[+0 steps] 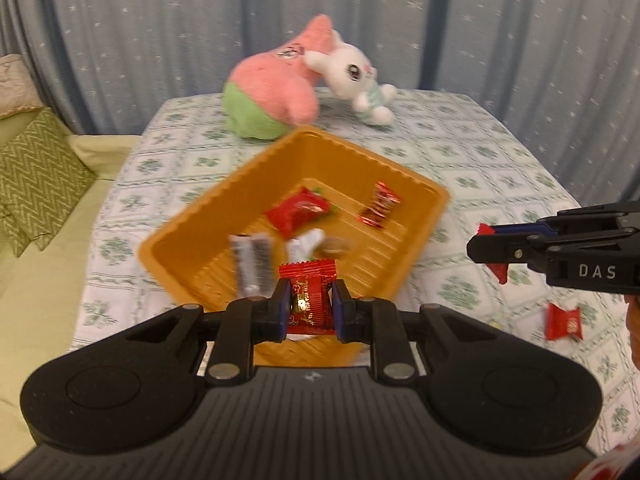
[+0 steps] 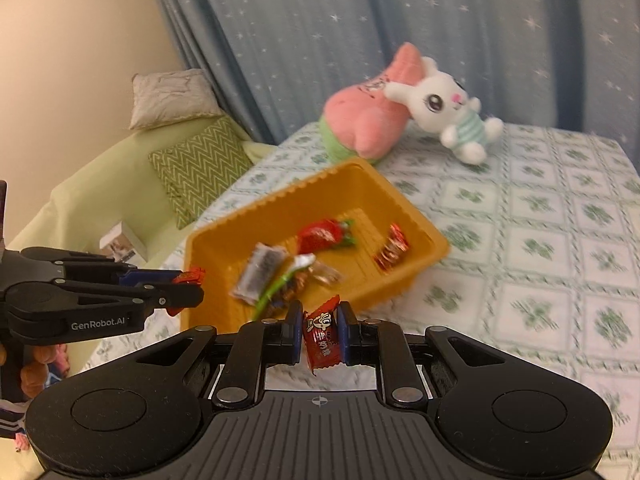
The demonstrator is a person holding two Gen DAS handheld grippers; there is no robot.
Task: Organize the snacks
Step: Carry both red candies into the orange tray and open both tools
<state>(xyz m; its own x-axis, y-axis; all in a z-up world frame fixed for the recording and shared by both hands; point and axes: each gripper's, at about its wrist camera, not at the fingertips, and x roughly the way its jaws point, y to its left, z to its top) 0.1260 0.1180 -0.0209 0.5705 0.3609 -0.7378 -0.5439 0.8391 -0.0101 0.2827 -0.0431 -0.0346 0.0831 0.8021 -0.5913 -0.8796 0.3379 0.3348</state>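
An orange plastic tray (image 1: pixel 192 224) (image 2: pixel 208 236) sits on the patterned tablecloth and holds several wrapped snacks. My left gripper (image 1: pixel 311 304) is shut on a red-wrapped candy (image 1: pixel 308 300), held just above the tray's near rim. In the right wrist view that same left gripper (image 2: pixel 192 284) comes in from the left beside the tray. My right gripper (image 2: pixel 322 332) is shut on a red candy with a cartoon face (image 2: pixel 322 340), in front of the tray's near corner. It also shows at the right edge of the left wrist view, as the right gripper (image 1: pixel 486 246).
One red candy (image 1: pixel 563 322) lies loose on the cloth to the right of the tray. A pink and green plush (image 1: pixel 268 92) and a white rabbit plush (image 1: pixel 356 76) lie behind the tray. A green sofa with cushions (image 1: pixel 36 176) stands left of the table, a blue curtain behind.
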